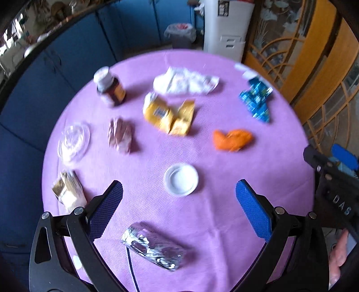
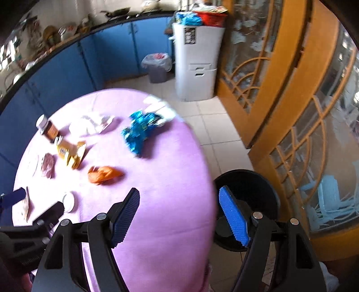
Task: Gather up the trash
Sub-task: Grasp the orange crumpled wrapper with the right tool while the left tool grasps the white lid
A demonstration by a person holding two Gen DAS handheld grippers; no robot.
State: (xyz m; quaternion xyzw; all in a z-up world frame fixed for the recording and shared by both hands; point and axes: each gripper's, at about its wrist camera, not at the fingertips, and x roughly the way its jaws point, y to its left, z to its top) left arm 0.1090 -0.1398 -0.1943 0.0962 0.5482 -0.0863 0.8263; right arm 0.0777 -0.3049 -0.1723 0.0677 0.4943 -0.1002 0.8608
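The left gripper (image 1: pixel 179 193) is hovering with its jaws spread and empty over the near part of the round tabletop (image 1: pixel 224 213), with a white lid (image 1: pixel 181 179) lying between its fingers' line and a silver foil wrapper (image 1: pixel 154 248) sitting closer to the near edge. The right gripper (image 2: pixel 179 213) is hanging equally released and empty across the tabletop's right edge, where a black bin (image 2: pixel 246 179) is standing on the floor just beside that edge. Wrappers are lying scattered toward the far and left edges, an orange one (image 2: pixel 104 174) nearest, leaving the cloth by the right edge bare.

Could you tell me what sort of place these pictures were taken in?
Most likely a home kitchen with a dining corner. A round table under a purple cloth carries wrappers, blue cabinets run beneath a cluttered counter with a pan on it, and a lined bin stands on the tiled floor.
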